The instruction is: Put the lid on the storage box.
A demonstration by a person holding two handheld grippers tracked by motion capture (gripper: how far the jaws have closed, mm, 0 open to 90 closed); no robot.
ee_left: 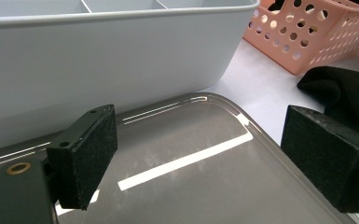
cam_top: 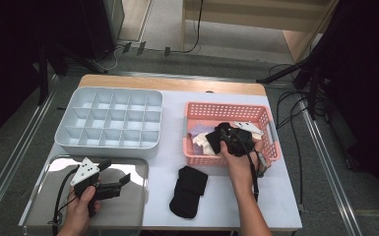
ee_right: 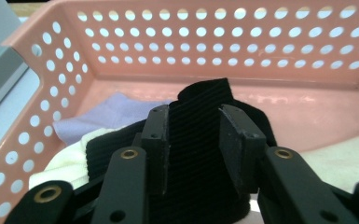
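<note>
My right gripper reaches into the pink perforated basket, over a black ribbed sock. In the right gripper view that black sock rises between the two jaws of the right gripper, which stand a little apart on either side of it; I count them open. My left gripper hovers low over the metal tray with its jaws wide and nothing between them. From the left gripper view, the left gripper looks across the tray.
A grey divided organizer box stands at the back left, close ahead of the left gripper. Another black sock lies on the white table in front of the basket. Pale socks lie on the basket floor.
</note>
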